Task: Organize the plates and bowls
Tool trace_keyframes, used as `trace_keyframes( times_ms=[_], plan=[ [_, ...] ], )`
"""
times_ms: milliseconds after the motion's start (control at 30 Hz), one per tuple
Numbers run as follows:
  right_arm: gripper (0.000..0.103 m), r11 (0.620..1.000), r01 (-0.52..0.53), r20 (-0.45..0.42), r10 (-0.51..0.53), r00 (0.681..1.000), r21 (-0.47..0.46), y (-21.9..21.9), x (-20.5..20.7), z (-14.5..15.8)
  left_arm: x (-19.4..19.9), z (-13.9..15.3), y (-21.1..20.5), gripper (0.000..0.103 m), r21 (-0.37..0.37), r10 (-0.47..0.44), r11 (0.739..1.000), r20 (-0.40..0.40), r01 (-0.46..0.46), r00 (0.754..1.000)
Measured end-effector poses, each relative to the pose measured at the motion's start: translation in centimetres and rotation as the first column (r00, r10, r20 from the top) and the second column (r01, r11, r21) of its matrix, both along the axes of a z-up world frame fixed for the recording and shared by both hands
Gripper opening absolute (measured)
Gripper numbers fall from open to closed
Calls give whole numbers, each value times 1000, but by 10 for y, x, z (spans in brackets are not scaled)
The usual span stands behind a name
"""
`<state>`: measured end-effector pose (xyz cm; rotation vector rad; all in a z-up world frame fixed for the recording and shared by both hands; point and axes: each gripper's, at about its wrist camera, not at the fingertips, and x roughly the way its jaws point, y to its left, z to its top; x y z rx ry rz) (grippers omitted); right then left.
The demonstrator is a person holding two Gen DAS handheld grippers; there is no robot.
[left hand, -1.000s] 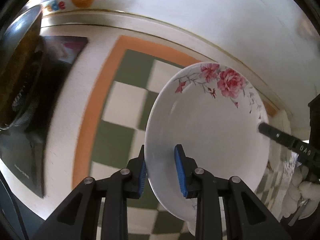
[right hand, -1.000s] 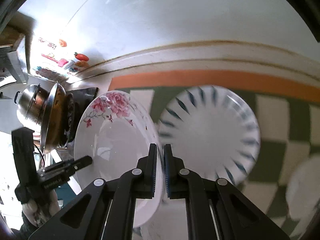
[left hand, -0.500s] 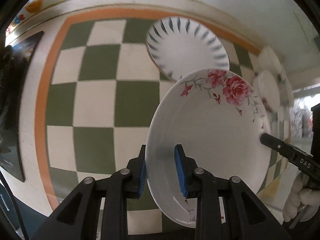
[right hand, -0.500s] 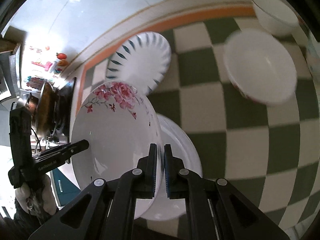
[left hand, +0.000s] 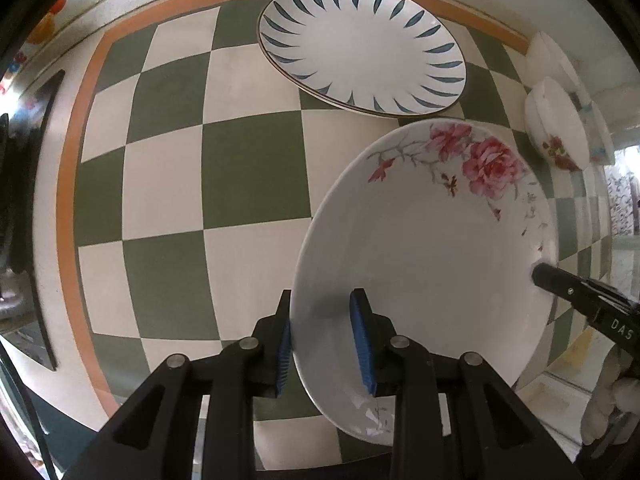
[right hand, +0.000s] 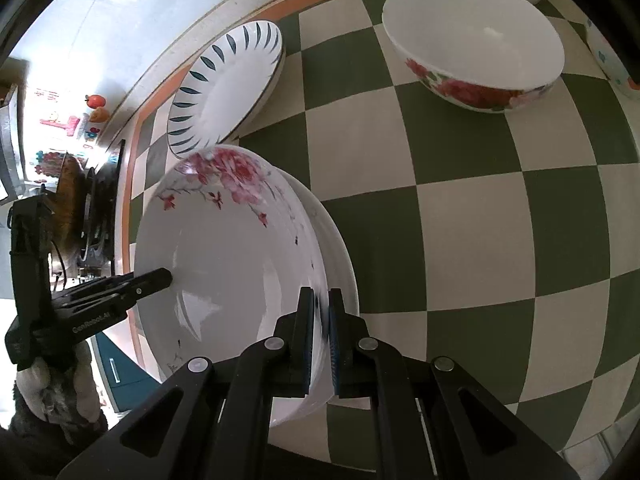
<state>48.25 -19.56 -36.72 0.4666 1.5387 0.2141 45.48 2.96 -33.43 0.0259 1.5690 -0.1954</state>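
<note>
**Item:** rose-pattern plate (left hand: pixel 424 264), held tilted above the worktop (left hand: pixel 168 184) by both grippers at once.

**Grip:** left gripper (left hand: pixel 324 344) has its blue-padded fingers (left hand: pixel 362 344) pinching the plate's near rim, one finger on each face. Right gripper (right hand: pixel 318 336) has its fingers nearly pressed together on the opposite rim.

**Change:** a second ago the left view showed wall and the worktop's orange border; now both views look down on the checked cloth, the plate at lower right of the left frame. In the right view a second white plate (right hand: pixel 340 264) lies directly behind and under the held one, the two almost nested. Judgement: the plate is being brought down for stacking, release not yet made.

**Neighbours:** blue-leaf plate (left hand: pixel 360 44), upper centre of the left frame, close to the held plate's far rim but apart. Floral bowl (right hand: pixel 476 40), upper right of the right frame, well apart.

**Room:** open cloth across the left half of the left frame. The worktop's front edge lies just below the plates in both frames, so little margin that way.
</note>
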Motion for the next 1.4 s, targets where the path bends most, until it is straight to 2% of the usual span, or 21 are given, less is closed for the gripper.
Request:
trace_keyframes(
  times_ms=[100,333,567,767,900,1033,1133,1200,1400],
  plan=[
    [8,1000,-6,1,6,1000,-8,2,1,-1,1,-4,-5,25,39,-24,999,-4,25,1000],
    [8,999,-23,-24,22,999,-34,6,0,-3,-1,-10,-13,25,74,-52,996,-12,53,999],
    [13,999,-26,-93,23,995,-26,9,4,-10,4,-10,-19,25,59,-36,998,-23,38,999],
    [18,999,-26,-96,21,995,-47,3,7,1,14,18,6,25,20,12,1000,-11,-12,1000],
    [19,1000,11,-66,-12,998,-17,-6,17,22,34,46,18,25,-27,58,998,21,-57,998],
    [21,999,22,10,-23,1000,24,-3,50,50,69,63,26,29,-76,98,993,53,-94,994],
    [39,999,29,46,-31,998,43,4,87,55,105,61,35,32,-112,147,984,47,-141,988],
    [45,997,43,50,-46,998,56,4,115,49,130,48,39,33,-120,175,978,27,-171,984],
    [45,995,85,-6,-85,996,53,12,184,10,185,2,46,33,-134,223,965,-47,-227,974]
  ],
)
